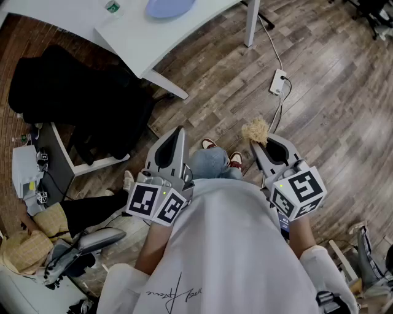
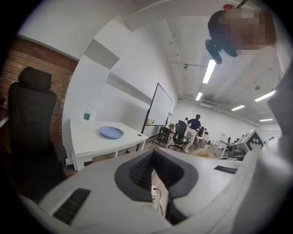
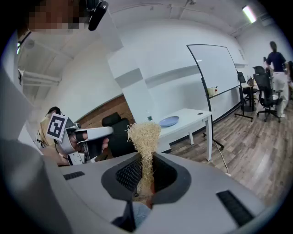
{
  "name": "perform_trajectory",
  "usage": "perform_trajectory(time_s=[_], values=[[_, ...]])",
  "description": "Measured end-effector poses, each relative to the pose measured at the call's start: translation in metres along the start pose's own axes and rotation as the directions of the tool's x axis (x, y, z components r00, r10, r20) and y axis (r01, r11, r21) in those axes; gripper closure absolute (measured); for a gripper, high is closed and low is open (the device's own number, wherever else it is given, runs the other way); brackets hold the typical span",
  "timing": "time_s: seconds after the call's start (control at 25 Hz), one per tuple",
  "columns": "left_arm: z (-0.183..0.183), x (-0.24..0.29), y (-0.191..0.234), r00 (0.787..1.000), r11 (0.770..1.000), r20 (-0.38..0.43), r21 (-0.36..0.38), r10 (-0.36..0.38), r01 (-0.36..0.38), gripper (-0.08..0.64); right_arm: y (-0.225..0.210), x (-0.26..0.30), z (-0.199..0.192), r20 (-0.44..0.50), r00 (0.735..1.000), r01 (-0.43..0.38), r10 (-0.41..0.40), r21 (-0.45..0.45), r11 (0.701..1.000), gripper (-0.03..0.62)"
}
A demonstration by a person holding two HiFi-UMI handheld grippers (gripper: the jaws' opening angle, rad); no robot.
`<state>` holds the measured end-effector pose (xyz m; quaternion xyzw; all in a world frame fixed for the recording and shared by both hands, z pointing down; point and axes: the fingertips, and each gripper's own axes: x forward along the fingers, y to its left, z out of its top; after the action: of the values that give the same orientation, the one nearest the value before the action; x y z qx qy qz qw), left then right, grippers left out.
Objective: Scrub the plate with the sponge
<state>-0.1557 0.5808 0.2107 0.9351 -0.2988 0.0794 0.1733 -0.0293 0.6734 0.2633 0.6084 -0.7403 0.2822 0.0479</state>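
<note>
Straw-coloured sponge (image 3: pixel 143 135) clamped in right hand-held gripper (image 3: pixel 145 160), left hand-held gripper (image 2: pixel 153 156) closed empty, plate (image 1: pixel 169 7) across open floor (image 1: pixel 227 92)

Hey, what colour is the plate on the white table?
Pale blue, plain with no pattern; the plate shows best in the left gripper view.
</note>
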Motion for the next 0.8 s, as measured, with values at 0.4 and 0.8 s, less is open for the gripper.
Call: perform_trajectory(time_s=[0.4,0.8], values=[[0.001,0.018,0.012,0.999,0.998,0.005,-0.048,-0.032,0.032,0.569,-0.004,0.018,0.012,-0.027,0.999,0.026,-0.026,0.007,1.0,0.549],[0.038,0.074,0.094,0.999,0.996,0.022,-0.085,0.036,-0.034,0.571,-0.017,0.094,0.068,-0.042,0.999,0.01,-0.007,0.054,0.998,0.548]])
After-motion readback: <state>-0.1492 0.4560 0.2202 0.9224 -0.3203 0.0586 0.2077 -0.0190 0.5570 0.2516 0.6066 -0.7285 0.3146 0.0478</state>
